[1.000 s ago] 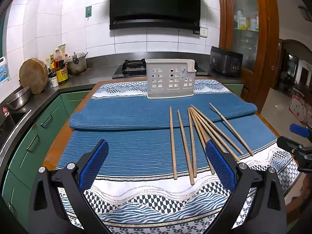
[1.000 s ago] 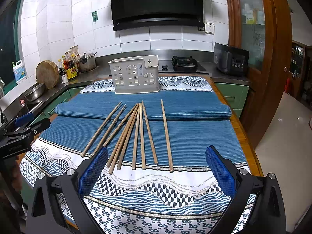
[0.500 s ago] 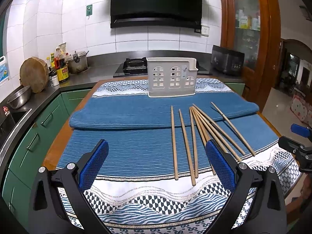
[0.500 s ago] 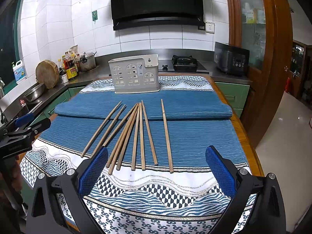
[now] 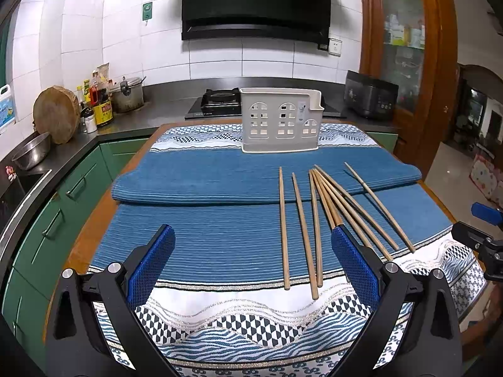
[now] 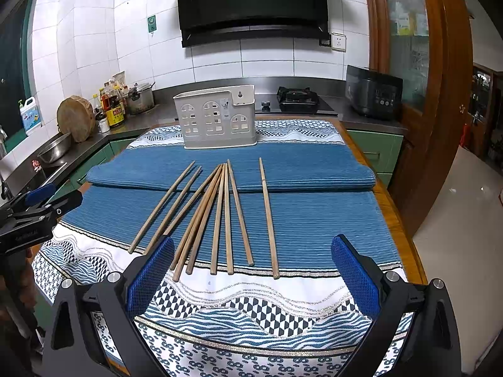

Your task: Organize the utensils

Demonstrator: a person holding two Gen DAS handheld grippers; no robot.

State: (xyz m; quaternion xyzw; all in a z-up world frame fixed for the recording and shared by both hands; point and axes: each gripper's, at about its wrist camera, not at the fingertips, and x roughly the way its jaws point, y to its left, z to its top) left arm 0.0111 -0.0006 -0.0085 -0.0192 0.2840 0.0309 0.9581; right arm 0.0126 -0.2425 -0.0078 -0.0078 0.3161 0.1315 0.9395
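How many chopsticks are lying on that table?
9 chopsticks, all on the blue mat before the white holder: two at left, six fanned in the middle, one apart at right. Overlaps may hide another.

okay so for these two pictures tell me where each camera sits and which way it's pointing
Left wrist view: on the open left gripper, low over the table's near left, facing the white utensil holder; the right gripper shows at the right edge.
Right wrist view: on the open right gripper, further right, facing the same way; the left gripper shows at the left edge.
Shared: chopsticks on the blue mat, holder, stove, range hood.
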